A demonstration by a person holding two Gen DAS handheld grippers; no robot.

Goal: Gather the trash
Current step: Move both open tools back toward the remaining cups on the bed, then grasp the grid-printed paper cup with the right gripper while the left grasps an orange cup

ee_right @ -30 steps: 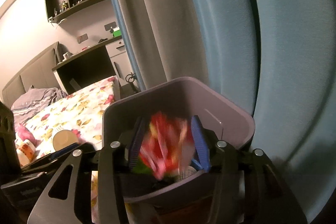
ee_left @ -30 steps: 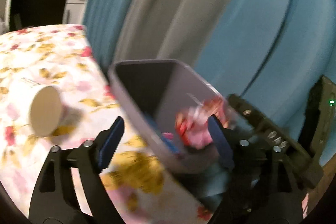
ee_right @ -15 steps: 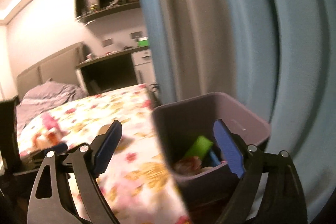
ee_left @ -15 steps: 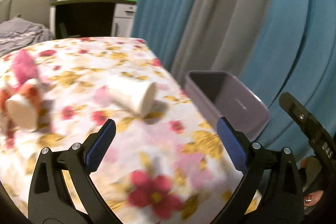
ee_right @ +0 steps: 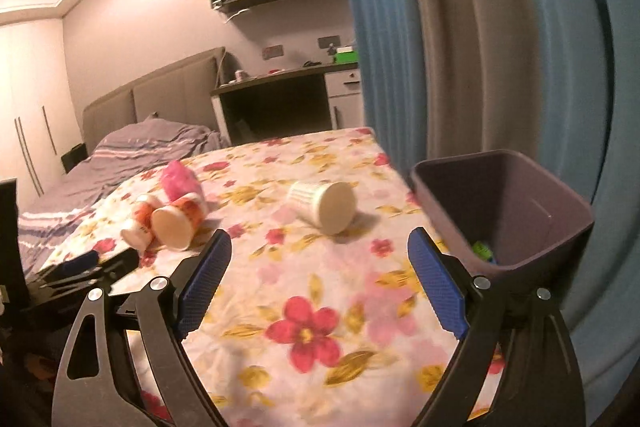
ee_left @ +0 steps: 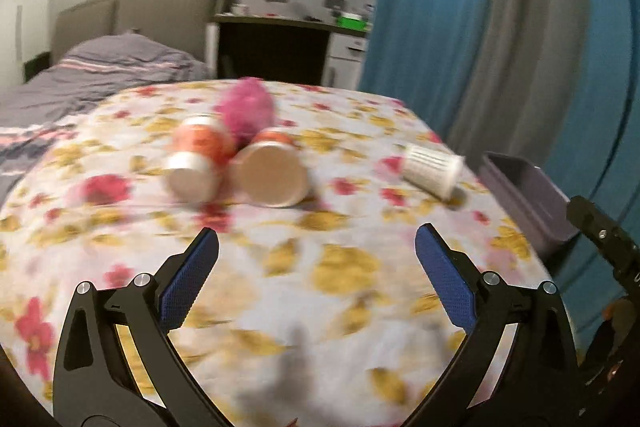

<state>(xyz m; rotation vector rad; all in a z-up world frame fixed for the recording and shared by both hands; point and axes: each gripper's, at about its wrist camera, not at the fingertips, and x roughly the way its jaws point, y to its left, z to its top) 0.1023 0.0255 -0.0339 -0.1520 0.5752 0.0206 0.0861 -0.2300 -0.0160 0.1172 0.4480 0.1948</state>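
Kid: Both grippers have swung away from the purple bin (ee_right: 520, 219) and now look over the flowery bed cover (ee_left: 340, 267). 1 second ago the right gripper (ee_right: 320, 271) had a red wrapper between its pads over the bin.

Helper: Its jaws have just been opening. Now they are spread wide with nothing between them. The left gripper (ee_left: 316, 279) is spread and bare too.

Kid: So what is done?

Helper: Some trash lies in the bin, like a green bit (ee_right: 482, 249).

Kid: What is left?

Helper: I think 4 things: the white cup (ee_right: 324, 205) near the bin, 2 orange cups (ee_left: 236, 163) side by side, and a pink bag (ee_left: 248, 107) right behind them.
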